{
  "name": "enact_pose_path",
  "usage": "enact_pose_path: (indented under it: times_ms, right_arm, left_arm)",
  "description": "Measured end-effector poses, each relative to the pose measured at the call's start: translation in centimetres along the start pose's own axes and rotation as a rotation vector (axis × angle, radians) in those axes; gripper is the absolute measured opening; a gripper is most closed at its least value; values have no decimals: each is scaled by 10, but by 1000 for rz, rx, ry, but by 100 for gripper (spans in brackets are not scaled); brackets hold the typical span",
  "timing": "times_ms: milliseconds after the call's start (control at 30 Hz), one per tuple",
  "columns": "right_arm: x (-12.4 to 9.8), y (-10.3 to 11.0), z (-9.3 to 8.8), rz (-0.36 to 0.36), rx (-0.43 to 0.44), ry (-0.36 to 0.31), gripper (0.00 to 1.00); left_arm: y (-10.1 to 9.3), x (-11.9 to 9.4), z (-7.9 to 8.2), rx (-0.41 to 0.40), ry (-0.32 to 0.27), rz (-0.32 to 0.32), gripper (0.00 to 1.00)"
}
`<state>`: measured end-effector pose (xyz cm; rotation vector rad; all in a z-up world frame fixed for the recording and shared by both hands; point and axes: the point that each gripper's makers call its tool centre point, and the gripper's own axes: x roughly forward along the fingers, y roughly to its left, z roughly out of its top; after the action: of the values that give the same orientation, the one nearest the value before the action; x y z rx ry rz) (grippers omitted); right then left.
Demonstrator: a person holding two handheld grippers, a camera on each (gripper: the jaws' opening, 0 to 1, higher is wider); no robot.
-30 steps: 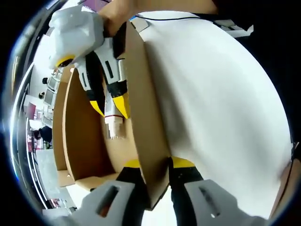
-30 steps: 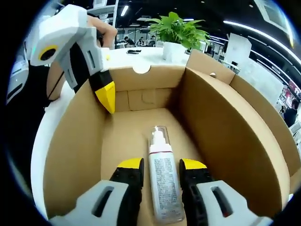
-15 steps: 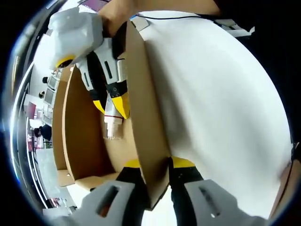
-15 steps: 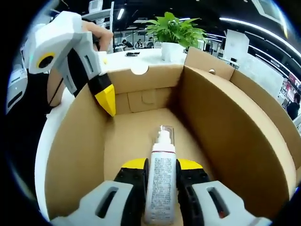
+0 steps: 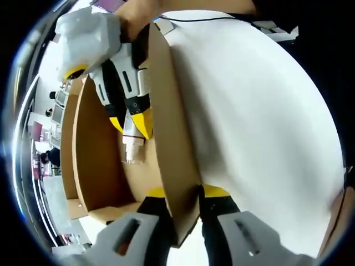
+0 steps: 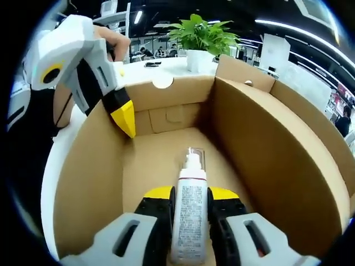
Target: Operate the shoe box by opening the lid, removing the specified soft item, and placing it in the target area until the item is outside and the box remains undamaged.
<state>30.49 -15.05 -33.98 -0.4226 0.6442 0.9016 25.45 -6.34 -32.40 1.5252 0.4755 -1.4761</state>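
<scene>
Since a second ago the right gripper [image 6: 189, 200] has closed: its yellow-tipped jaws, then spread either side of the bottle [image 6: 188, 219], now pinch it, and between the last half second and now little has changed beyond a slight shift of the view. The bottle, a clear-capped pump dispenser with a printed label, sits inside the open cardboard shoe box [image 6: 266, 138], pointing toward the far wall. The left gripper [image 5: 181, 195] is pressed together on the box's side wall, one jaw inside and one outside, probably to keep the light box from sliding or tipping while the bottle comes out. In the left gripper view the right gripper [image 5: 132, 119] reaches down into the box with the bottle's cap [image 5: 133, 148] showing below its tips. The white table [image 5: 260, 127] lies outside the wall. The bottle's base is hidden between the jaws, so whether it is lifted off the floor cannot be told. No lid is clearly identifiable; the label text is unreadable.
</scene>
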Motion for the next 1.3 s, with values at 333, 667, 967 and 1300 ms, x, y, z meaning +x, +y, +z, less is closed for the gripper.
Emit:
enact_pose_path:
  times_ms: [333,667,967,1300]
  right_arm:
    - [-1,3,1,8,-16,9,22]
    - [-5,-1,7,-3,30,-1,22]
    - [-15,-11,11,-75,83,22,22]
    - [-25,-19,30,-150,83,-29,22]
  left_arm:
    - [0,0,-1,-4,12,0,16]
    - [0,-1,-2,-2,15,0,16]
    - [1,-1,-3,0,11,0,16]
    - [0,-1,-3,-3,18,2,17]
